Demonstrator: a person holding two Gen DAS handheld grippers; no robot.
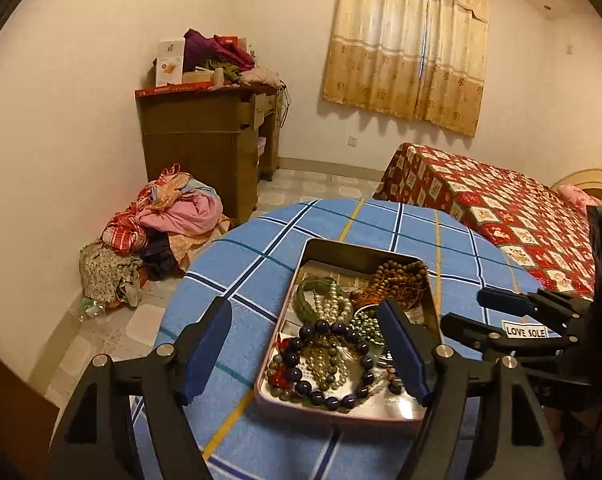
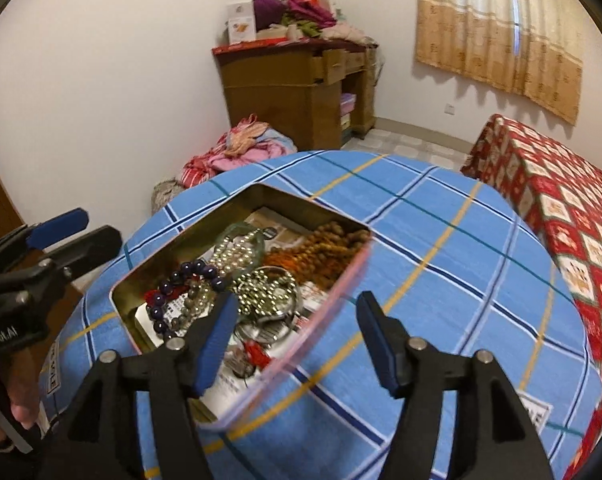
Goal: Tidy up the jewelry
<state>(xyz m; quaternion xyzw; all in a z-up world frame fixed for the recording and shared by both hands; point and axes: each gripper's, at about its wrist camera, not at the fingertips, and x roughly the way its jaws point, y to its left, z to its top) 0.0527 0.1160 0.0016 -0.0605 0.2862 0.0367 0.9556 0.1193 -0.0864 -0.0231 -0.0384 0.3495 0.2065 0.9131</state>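
Observation:
An open metal tin [image 1: 343,249] [image 2: 205,222] with a pink rim sits on the blue plaid tablecloth [image 1: 261,272] [image 2: 441,264]. It holds tangled jewelry: a dark purple bead bracelet [image 1: 333,396] [image 2: 189,270], pearl strands [image 1: 333,304] [image 2: 235,252], brown wooden beads [image 1: 401,276] [image 2: 329,242], a green bangle [image 1: 307,300] and silver bead chains [image 2: 265,288]. My left gripper [image 1: 307,354] is open above the tin's near half, empty. My right gripper [image 2: 297,344] is open over the tin's right rim, empty. It also shows at the right of the left wrist view [image 1: 481,312].
A bed with a red patterned cover [image 1: 501,208] [image 2: 561,208] stands right of the table. A brown desk [image 1: 205,140] [image 2: 297,84] piled with boxes and cloth stands at the far wall. A heap of clothes [image 1: 161,224] [image 2: 237,148] lies on the floor.

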